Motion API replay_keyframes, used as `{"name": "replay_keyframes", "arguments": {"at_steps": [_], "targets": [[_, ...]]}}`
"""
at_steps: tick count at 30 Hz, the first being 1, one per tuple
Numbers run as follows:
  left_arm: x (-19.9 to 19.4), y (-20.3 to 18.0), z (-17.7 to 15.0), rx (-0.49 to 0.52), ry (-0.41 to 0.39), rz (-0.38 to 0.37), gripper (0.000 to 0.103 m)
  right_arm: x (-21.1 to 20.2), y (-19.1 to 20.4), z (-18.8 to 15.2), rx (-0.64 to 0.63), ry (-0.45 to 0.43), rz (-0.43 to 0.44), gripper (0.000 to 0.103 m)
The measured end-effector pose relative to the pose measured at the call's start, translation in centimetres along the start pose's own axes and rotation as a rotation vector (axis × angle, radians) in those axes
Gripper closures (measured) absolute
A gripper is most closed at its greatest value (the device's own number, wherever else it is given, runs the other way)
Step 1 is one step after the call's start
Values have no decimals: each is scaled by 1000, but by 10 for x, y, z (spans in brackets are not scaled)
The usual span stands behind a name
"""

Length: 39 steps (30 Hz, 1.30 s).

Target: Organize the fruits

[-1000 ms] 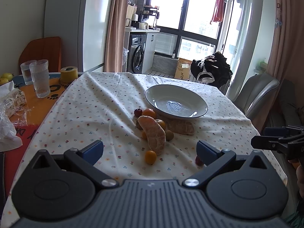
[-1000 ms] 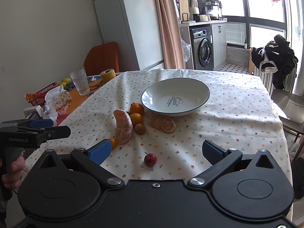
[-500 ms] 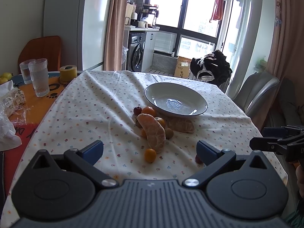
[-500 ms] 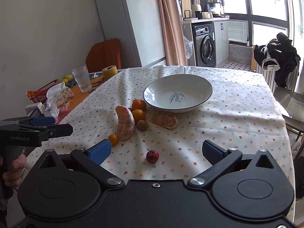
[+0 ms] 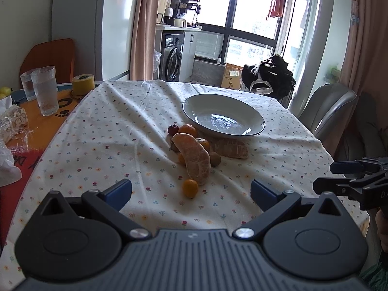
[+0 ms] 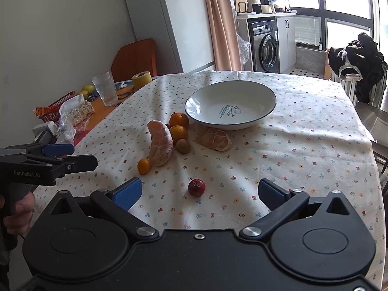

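A white plate [image 5: 194, 105] [image 6: 198, 95] with a dark rim stands empty mid-table. In front of it lies a cluster of fruit: a large peeled citrus piece [image 5: 195, 160] [image 6: 160, 145], a second peeled piece [image 5: 231, 148] [image 6: 213, 138], two small oranges [image 6: 179, 120], a kiwi [image 6: 183, 145] and a kumquat [image 5: 190, 188] [image 6: 144, 166]. A small red fruit [image 6: 196, 187] lies alone nearer the edge, straight ahead of my right gripper [image 6: 200, 192], which is open. My left gripper [image 5: 191, 190] is open too, just short of the kumquat. Neither holds anything.
Two glasses [image 5: 46, 89], a yellow tape roll [image 5: 83, 84] and plastic-wrapped packets [image 5: 12, 121] sit on the orange mat at the left. A grey chair [image 5: 332, 111] stands at the right side. A hand [image 6: 17, 208] holds the left gripper's handle.
Both grippers have moved a little forward toward the fruit, which looks slightly nearer in both views. Nothing was grasped and the fruit has not moved.
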<state>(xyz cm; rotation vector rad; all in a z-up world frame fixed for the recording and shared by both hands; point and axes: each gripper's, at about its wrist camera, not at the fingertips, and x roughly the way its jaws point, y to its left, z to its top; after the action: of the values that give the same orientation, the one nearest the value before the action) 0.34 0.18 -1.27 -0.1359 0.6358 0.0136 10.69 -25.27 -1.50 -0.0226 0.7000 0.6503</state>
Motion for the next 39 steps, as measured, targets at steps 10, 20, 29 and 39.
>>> {"name": "replay_keyframes", "arguments": {"at_steps": [10, 20, 29, 39], "targets": [[17, 0, -6, -4, 26, -14, 0, 13, -2, -6, 7, 13, 43, 0], [25, -12, -13, 42, 14, -57, 0, 32, -1, -9, 20, 24, 55, 0], [39, -9, -15, 4, 9, -47, 2, 51, -3, -11, -9, 30, 20, 6], [58, -13, -12, 11, 4, -38, 20, 77, -2, -12, -28, 66, 47, 31]]}}
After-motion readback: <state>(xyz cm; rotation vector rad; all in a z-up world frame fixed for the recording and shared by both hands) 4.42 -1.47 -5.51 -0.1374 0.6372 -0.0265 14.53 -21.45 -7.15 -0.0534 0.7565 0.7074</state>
